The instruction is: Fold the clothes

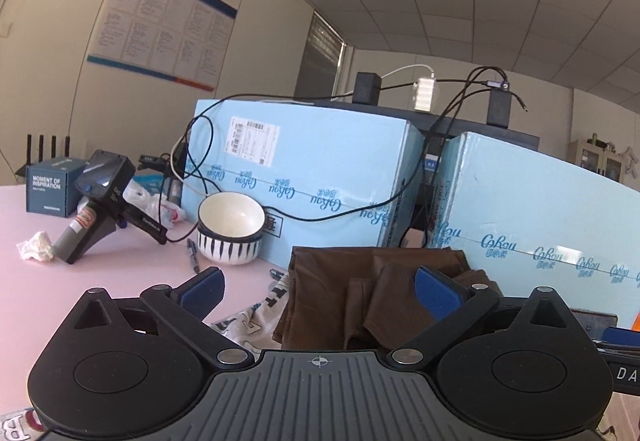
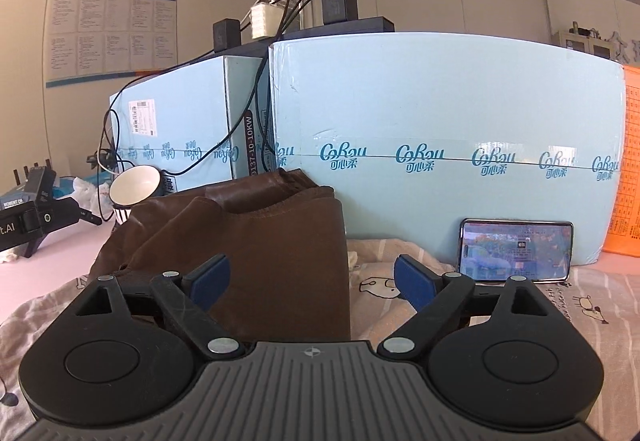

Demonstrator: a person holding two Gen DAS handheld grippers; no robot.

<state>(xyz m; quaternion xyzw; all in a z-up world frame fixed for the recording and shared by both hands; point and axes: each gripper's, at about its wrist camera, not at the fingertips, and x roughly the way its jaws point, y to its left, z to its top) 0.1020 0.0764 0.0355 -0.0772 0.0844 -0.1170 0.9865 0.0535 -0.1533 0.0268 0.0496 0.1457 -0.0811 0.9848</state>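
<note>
While the brown garment (image 2: 260, 241) is lying folded on a printed cloth (image 2: 460, 305) against the blue boxes (image 2: 440, 113), both the left gripper (image 1: 318, 291) and right gripper (image 2: 312, 279) are hovering spread wide, holding nothing, a phone (image 2: 516, 251) leaning nearby.

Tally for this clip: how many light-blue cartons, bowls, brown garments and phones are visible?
Light-blue cartons: 2
Bowls, stacked: 2
Brown garment: 1
Phone: 1
Total: 6
</note>
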